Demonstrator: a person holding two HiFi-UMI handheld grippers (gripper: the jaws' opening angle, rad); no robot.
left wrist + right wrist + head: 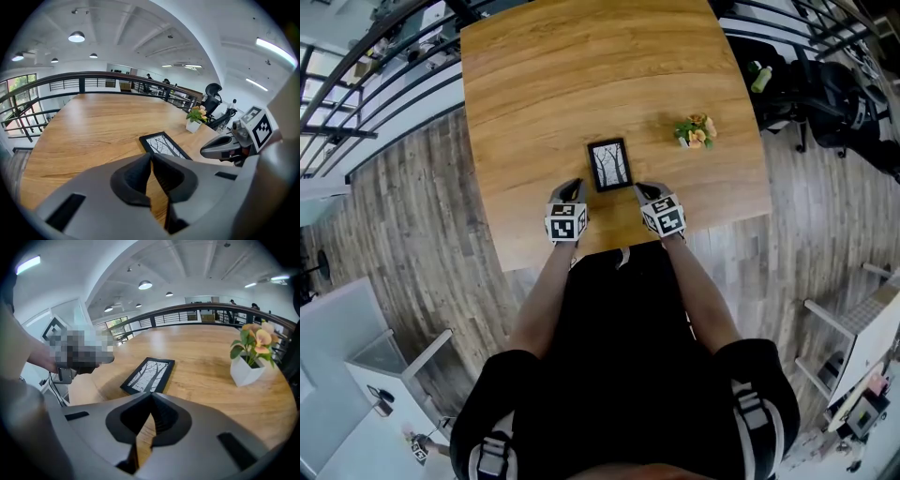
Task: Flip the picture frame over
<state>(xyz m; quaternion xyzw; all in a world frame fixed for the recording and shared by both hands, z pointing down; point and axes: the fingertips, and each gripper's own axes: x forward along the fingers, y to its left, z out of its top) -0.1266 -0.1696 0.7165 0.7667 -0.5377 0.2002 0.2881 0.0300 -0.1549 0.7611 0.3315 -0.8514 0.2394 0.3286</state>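
A black picture frame (609,165) lies flat on the wooden table (544,84), face up, showing a print of bare trees. My left gripper (573,187) sits just left of the frame's near corner, and my right gripper (643,190) just right of it, both near the table's front edge. In the left gripper view the frame (164,145) lies ahead and to the right of my shut jaws (151,155). From the right gripper view, the frame (149,375) lies ahead of the shut jaws (151,395). Neither gripper holds anything or touches the frame.
A small potted flower plant (696,131) stands on the table to the right of the frame. Black office chairs (825,94) stand beyond the table's right side. A dark railing (375,84) runs along the left. The person stands at the table's front edge.
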